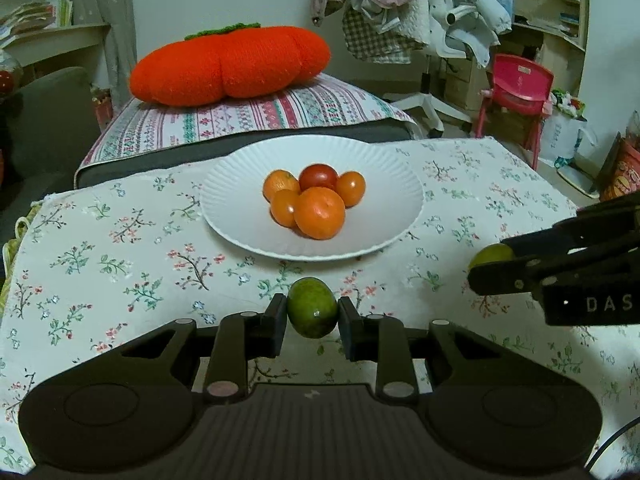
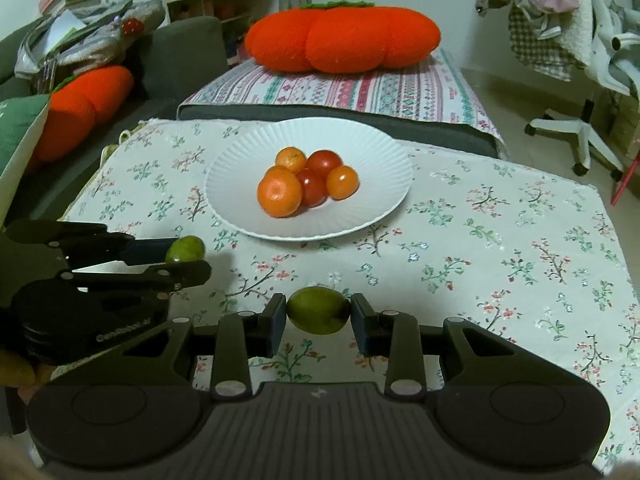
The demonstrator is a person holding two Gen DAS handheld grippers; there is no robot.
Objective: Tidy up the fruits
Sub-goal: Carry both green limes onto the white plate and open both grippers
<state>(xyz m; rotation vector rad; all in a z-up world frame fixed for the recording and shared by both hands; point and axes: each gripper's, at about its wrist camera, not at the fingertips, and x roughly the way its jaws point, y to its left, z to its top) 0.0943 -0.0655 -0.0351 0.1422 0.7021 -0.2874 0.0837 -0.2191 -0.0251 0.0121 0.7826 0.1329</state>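
A white ribbed plate (image 1: 240,200) (image 2: 240,168) on the floral tablecloth holds several orange tangerines (image 1: 319,212) (image 2: 279,194) and red tomatoes (image 1: 318,176) (image 2: 324,162). My left gripper (image 1: 313,314) is shut on a green fruit (image 1: 312,307), just in front of the plate; it shows at the left in the right wrist view (image 2: 188,258) with its fruit (image 2: 185,249). My right gripper (image 2: 319,312) is shut on a second green fruit (image 2: 318,310); it shows at the right in the left wrist view (image 1: 494,268) with its fruit (image 1: 492,256).
The floral tablecloth (image 1: 120,240) (image 2: 500,240) covers the table. Behind it, a big orange pumpkin cushion (image 1: 230,66) (image 2: 342,36) lies on a striped cover. A red child's chair (image 1: 518,88) and a white office chair base (image 2: 580,136) stand at the right.
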